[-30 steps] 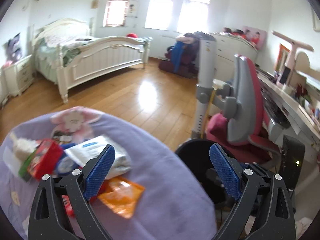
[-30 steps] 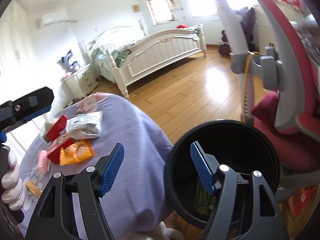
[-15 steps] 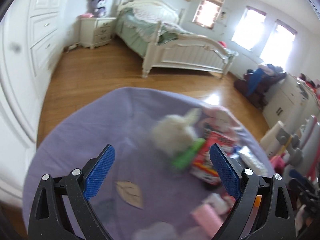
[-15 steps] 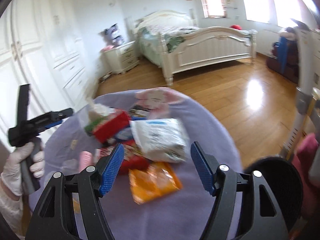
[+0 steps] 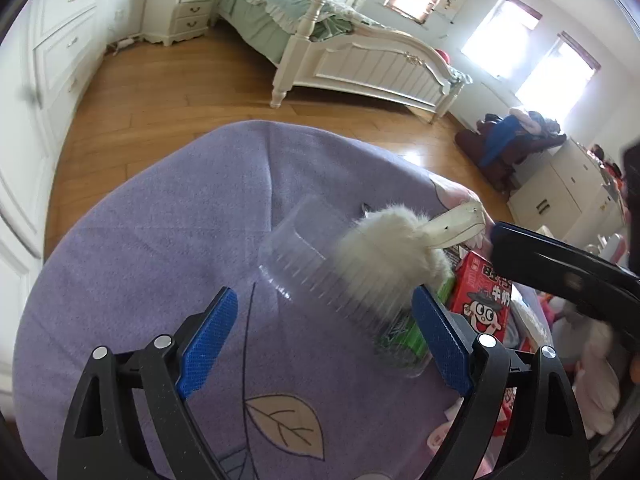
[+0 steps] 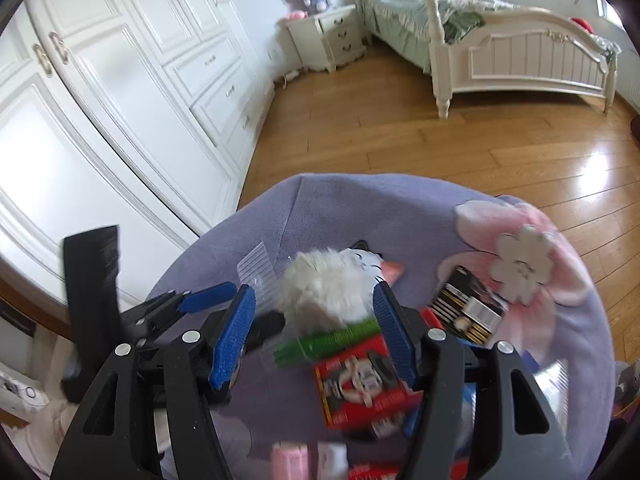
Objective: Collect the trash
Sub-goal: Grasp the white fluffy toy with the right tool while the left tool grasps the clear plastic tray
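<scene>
- Left gripper (image 5: 324, 330): jaws wide, closing; clear plastic cup (image 5: 320, 264) lies between them, pads apart from it.
- Right gripper (image 6: 312, 328): jaws closing, unclamped, red box (image 6: 360, 384) at 5 o'clock.

The round table wears a lilac cloth (image 5: 168, 240) printed with a tan leaf (image 5: 280, 428) near its edge and a pale pink flower (image 6: 520, 256) with a beige centre on the far right. On it lie a clear ribbed plastic cup (image 5: 320, 272), a white fluffy wad (image 5: 388, 252), a bright green strip (image 6: 332, 340), a red carton (image 5: 482, 300) bearing a cartoon face and a black wrapper (image 6: 468, 304) with gold stripes. Both grippers are black with blue pads (image 5: 208, 336). Beyond, the floor (image 6: 400, 136) is honey-brown wood, the wardrobe (image 6: 120, 80) and bed frame (image 5: 372, 68) creamy white, the bedding (image 5: 264, 16) pale green.
</scene>
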Demonstrator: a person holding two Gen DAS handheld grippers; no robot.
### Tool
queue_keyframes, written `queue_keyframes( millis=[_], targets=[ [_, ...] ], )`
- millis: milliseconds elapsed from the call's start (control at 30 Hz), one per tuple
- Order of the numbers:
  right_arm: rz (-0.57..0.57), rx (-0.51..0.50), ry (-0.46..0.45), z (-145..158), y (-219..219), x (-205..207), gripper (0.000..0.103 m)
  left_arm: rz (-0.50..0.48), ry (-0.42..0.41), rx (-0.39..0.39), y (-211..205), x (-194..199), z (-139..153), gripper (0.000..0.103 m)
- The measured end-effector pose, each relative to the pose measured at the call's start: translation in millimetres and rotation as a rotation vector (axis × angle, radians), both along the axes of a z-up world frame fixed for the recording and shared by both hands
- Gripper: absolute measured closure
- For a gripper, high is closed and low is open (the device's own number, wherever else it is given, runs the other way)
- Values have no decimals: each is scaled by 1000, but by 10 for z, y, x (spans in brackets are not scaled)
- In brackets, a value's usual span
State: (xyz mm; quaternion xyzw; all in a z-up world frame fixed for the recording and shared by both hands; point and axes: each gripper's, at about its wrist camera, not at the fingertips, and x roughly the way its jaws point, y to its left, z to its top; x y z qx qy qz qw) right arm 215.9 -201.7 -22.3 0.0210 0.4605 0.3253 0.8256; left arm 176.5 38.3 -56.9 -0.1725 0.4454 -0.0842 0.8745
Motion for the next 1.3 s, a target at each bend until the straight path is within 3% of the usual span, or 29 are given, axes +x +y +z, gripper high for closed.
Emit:
queue_keyframes(
  millis=[67,133,267,333,500,633,700,800,867,967,1033,1300],
  targets=[
    [-9,-52,27,-110,124,137,42,-12,-7,23,-4,-10,5,15],
    [-21,-75,132,-308,184,280,43,-19,3,20,23,-25,-7,15],
    [-23,-1,202,-461,116,326,61,-19,29,-9,80,-58,-11,15],
    [-31,32,172,-374,26,257,78,-23,34,-39,95,-80,6,15],
    [-113,47,-55,25,-275,-133,79,3,30,-105,43,-42,54,15],
    [-168,19,-232,266,-443,-547,79,52,91,-90,-127,130,20,15],
    [-178,8,-290,311,-506,-695,79,88,120,-137,-125,212,-31,12],
    [-183,6,-305,297,-637,-895,79,113,125,-142,-130,233,-19,18],
    [-189,-1,-307,258,-730,-1011,79,108,132,-174,-103,212,-40,36],
    [-200,3,-304,197,-829,-1141,79,92,142,-170,-40,162,-54,46],
    [-206,13,-299,169,-848,-1158,79,96,152,-184,37,111,-59,46],
    [-235,50,-269,44,-1091,-1287,79,-23,99,30,-35,-92,130,56]
  ],
)
